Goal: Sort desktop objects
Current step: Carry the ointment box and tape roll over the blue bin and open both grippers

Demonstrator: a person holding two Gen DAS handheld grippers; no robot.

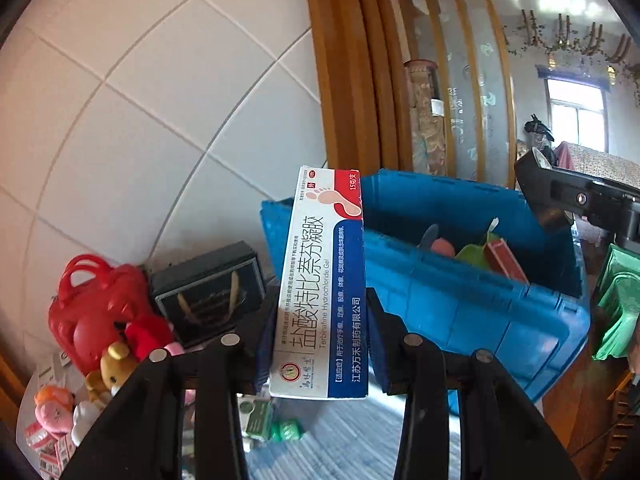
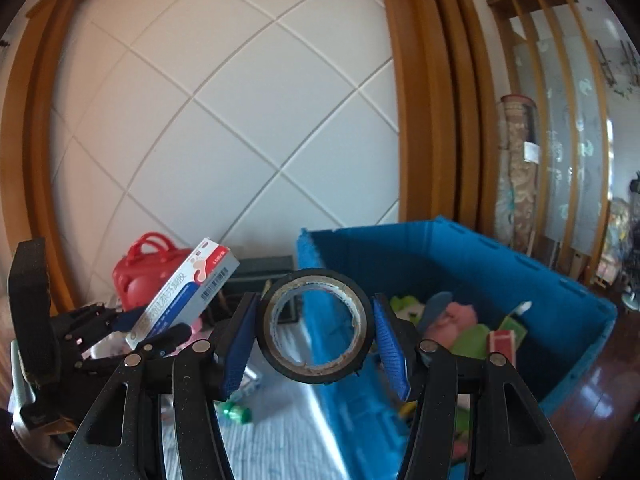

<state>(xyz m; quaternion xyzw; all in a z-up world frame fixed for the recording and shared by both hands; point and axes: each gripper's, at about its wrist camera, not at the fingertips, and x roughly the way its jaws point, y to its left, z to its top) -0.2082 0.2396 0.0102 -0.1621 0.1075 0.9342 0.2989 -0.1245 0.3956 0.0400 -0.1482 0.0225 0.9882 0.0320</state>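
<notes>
White tiled wall (image 2: 240, 120) behind; right gripper (image 2: 316, 322) clamping tape roll (image 2: 316, 320), left gripper (image 1: 320, 344) clamping medicine box (image 1: 324, 280).

The box (image 1: 320, 280) at centre frame is white with a red corner, a blue band, a pink footprint and dark lettering. The tape (image 2: 316, 326), centre of the right view, is black with a pale inner ring. Gripper pads (image 2: 236, 348) are blue on black arms. The bin (image 1: 460, 300) at right is blue, holding pink, green and red items. At lower left sits a red bag (image 1: 96, 304). The wall (image 1: 160, 100) is white tile with grey diagonal joints, framed in brown wood.
</notes>
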